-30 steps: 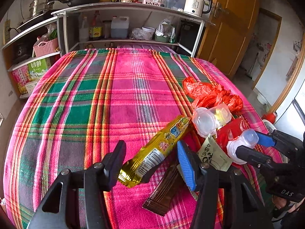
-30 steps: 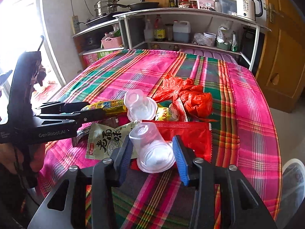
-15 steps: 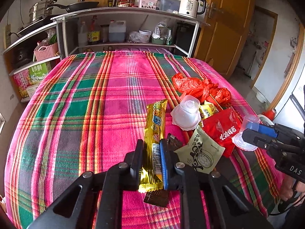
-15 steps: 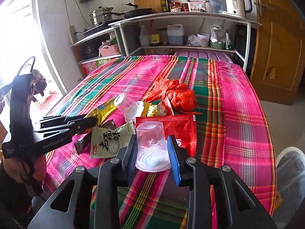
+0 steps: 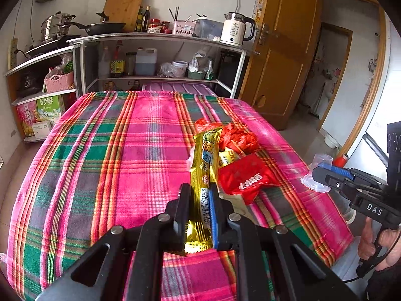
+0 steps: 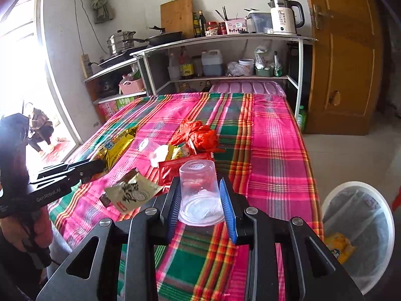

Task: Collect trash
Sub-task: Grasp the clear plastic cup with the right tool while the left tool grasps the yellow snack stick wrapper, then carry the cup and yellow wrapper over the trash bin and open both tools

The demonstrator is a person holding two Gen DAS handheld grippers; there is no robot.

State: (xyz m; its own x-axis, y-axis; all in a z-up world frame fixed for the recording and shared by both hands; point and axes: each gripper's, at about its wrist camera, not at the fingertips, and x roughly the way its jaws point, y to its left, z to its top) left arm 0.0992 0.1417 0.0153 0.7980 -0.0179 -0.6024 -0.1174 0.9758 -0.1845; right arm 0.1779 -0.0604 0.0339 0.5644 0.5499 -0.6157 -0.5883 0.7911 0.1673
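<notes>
My left gripper (image 5: 199,188) is shut on the lower end of a long gold snack wrapper (image 5: 205,155), which stands up off the plaid tablecloth (image 5: 112,150). My right gripper (image 6: 199,183) is shut on an upside-down clear plastic cup (image 6: 199,195), held above the table's near edge. On the cloth lie a red packet (image 6: 175,168), a crumpled red plastic bag (image 6: 198,133), a second clear cup (image 6: 147,146) and a blurred beige sachet (image 6: 132,193). In the right wrist view the left gripper (image 6: 97,166) shows at the left with the gold wrapper (image 6: 117,145).
A white lined trash bin (image 6: 356,184) stands on the floor right of the table, with a yellow wrapper (image 6: 339,247) inside. Metal shelves (image 6: 225,40) with pans, bottles and a kettle line the far wall. A wooden door (image 6: 345,62) is at the right.
The left gripper closed on the gold wrapper and lifted it off the cloth. The right gripper raised the clear cup. Both drew back toward the table's near edge.
</notes>
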